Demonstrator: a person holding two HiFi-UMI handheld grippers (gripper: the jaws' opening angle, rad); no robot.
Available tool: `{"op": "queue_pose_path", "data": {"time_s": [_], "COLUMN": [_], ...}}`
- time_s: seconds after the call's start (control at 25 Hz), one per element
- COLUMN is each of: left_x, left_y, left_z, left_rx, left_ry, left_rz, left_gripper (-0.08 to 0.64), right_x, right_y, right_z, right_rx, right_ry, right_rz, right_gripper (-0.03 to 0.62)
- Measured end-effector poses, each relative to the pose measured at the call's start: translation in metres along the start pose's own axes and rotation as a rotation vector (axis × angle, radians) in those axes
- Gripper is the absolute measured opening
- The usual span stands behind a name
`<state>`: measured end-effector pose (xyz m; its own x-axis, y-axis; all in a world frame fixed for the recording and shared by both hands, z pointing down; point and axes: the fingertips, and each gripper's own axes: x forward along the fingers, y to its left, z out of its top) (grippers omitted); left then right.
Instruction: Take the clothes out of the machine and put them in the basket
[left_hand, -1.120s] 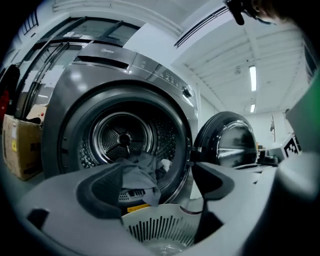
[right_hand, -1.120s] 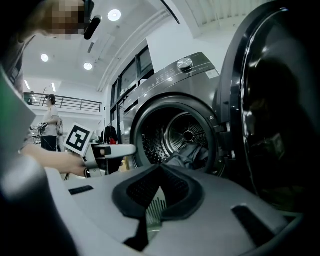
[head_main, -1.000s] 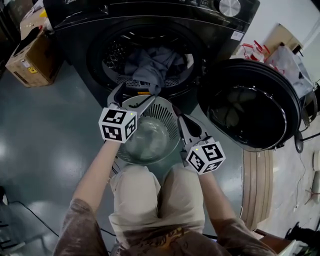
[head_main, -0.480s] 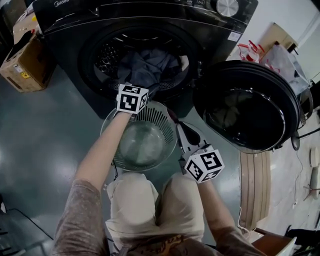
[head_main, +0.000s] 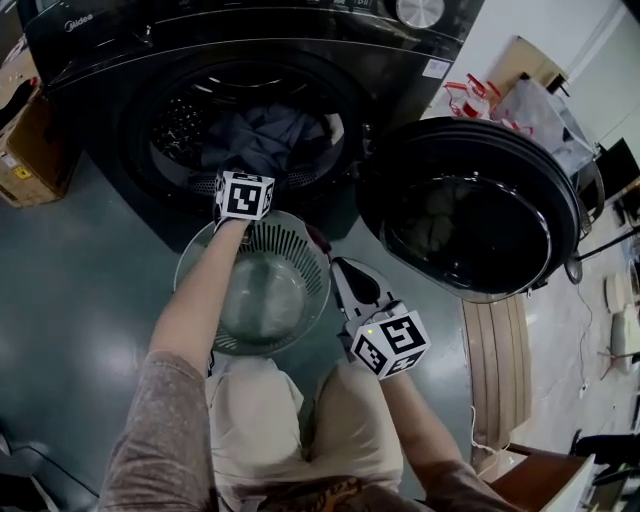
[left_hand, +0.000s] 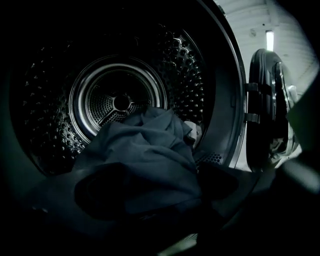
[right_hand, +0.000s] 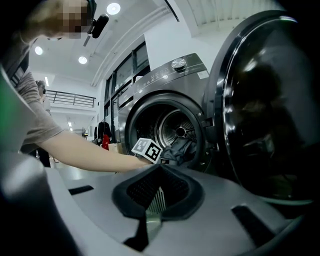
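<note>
Two big dark shapes fill our view: the front-loading washing machine (head_main: 90, 60) ahead of us and its round door (head_main: 470, 210), swung fully open to the right. The door's rim comes close to the basket's right side, so that side is tight, while a broad stretch of grey floor (head_main: 70, 300) lies open to the left, bounded further out by a cardboard box (head_main: 25, 150).

Just below the machine's opening stands the round slotted laundry basket (head_main: 295, 250), its far rim near the drum's lip and its near rim against our knees (head_main: 290, 420). Our left forearm crosses above its left half.

Inside the perforated drum (left_hand: 55, 120), a heap of dark blue-grey clothes (head_main: 260, 140) lies at the front of the drum by the lip, with a small pale piece (left_hand: 192, 132) tucked behind on the right.

Our left gripper (left_hand: 160, 197) reaches into the opening, its marker cube (head_main: 243, 195) level with the drum's edge. Its jaws stand wide apart, a fold of the dark clothes lying between them, not pinched.

Our right gripper (right_hand: 159, 172) hangs between the basket and the door, jaws together at the tips and holding nothing; the basket's slats show through the gap behind them.
</note>
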<state>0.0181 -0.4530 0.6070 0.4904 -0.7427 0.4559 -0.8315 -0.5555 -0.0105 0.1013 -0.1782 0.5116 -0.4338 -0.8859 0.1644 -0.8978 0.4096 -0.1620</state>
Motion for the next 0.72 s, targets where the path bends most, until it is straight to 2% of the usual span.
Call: {"op": "queue_pose_path", "data": {"time_s": [0.04, 0.2, 0.24, 0.32, 0.36, 0.44, 0.6, 0.72], "left_x": [0.002, 0.002, 0.002, -0.001, -0.003, -0.008, -0.03, -0.061], "left_y": [0.0, 0.003, 0.004, 0.003, 0.002, 0.002, 0.002, -0.008], "left_z": [-0.002, -0.006, -0.005, -0.004, -0.004, -0.004, -0.001, 0.003], "left_rx": [-0.008, -0.012, -0.01, -0.022, -0.029, -0.039, -0.067, -0.098], "left_ry": [0.004, -0.002, -0.007, -0.002, 0.005, 0.015, -0.002, -0.042], "left_rz": [0.009, 0.036, 0.036, 0.033, 0.032, 0.035, 0.017, -0.028], "left_gripper": [0.498, 0.417, 0.378, 0.251, 0.217, 0.089, 0.064, 0.063], "right_x": [-0.001, -0.006, -0.007, -0.009, -0.009, -0.011, -0.013, -0.015], "right_y": [-0.002, -0.008, -0.01, -0.014, -0.015, -0.018, -0.021, -0.023], "right_z": [-0.001, -0.004, -0.005, -0.008, -0.009, -0.01, -0.009, -0.011], "right_rx": [-0.001, -0.004, -0.003, 0.002, 0.004, 0.007, 0.003, -0.015], "right_ry": [0.002, 0.008, 0.009, 0.01, 0.011, 0.011, 0.008, 0.018], "right_rz": [-0.005, -0.017, -0.02, -0.027, -0.031, -0.035, -0.027, -0.007], "right_gripper": [-0.003, -0.003, -0.003, -0.003, -0.003, -0.003, -0.003, -0.003]}}
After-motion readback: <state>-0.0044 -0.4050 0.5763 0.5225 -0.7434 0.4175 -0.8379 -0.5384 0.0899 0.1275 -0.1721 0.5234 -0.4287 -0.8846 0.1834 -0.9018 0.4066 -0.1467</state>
